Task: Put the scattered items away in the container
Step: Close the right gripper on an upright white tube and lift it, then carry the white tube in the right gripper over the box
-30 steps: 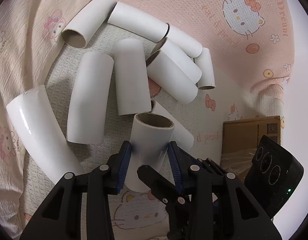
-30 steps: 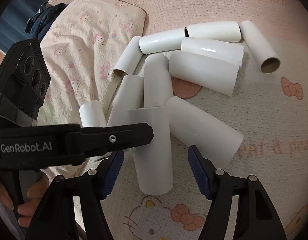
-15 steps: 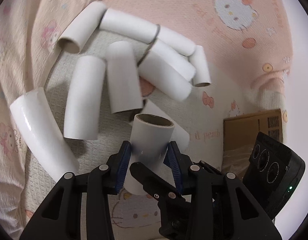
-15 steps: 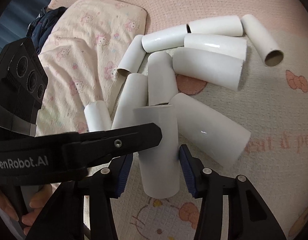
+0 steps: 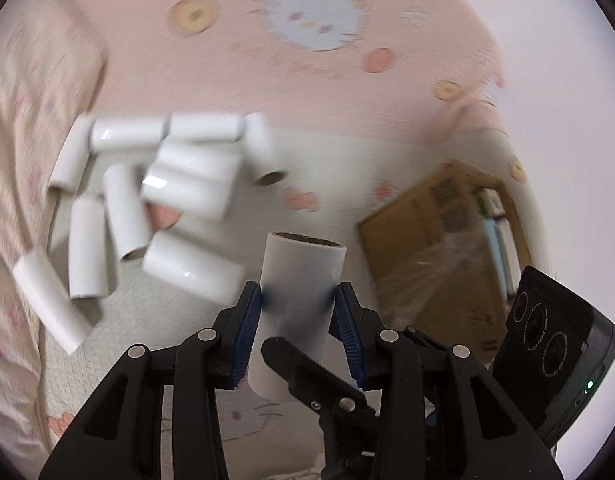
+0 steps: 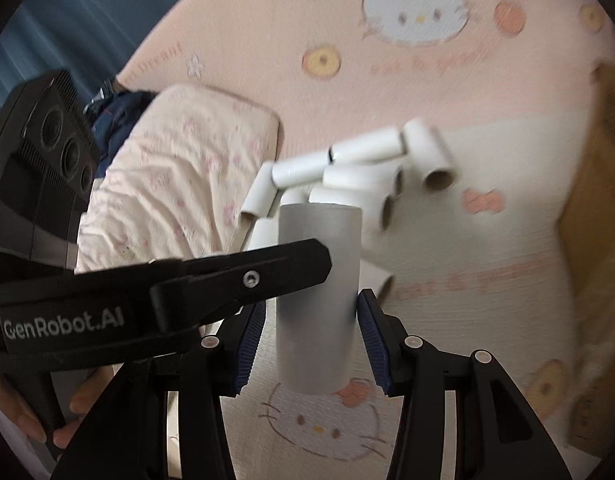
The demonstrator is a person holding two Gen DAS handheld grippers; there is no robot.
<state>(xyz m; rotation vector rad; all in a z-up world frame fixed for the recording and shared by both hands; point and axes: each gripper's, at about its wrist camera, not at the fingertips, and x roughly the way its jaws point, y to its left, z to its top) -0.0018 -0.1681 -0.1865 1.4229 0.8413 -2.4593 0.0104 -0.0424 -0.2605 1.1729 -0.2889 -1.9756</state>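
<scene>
Each gripper holds one white cardboard tube clear of the bedspread. In the left wrist view my left gripper [image 5: 299,300] is shut on an upright tube [image 5: 303,264], blue pads on both its sides. In the right wrist view my right gripper [image 6: 310,312] is shut on another white tube [image 6: 319,236]. Several more tubes lie in a pile [image 5: 179,188] on the bed, to the left and farther off, also seen as the pile [image 6: 359,172] beyond the held tube. An open cardboard box [image 5: 439,232] stands at the right, and the box [image 6: 599,220] shows at the right edge.
The bed carries a pink cartoon-cat spread [image 6: 419,12]. A patterned pillow [image 6: 179,168] lies left of the pile. The left gripper's black finger [image 6: 243,280] crosses in front of the right one's tube. A person's hand [image 6: 35,420] grips a handle at lower left.
The right gripper's jaws closed onto its tube. Both grippers then rose with their tubes and swung right, away from the pile, which now looks smaller. More of the cardboard box has come into view.
</scene>
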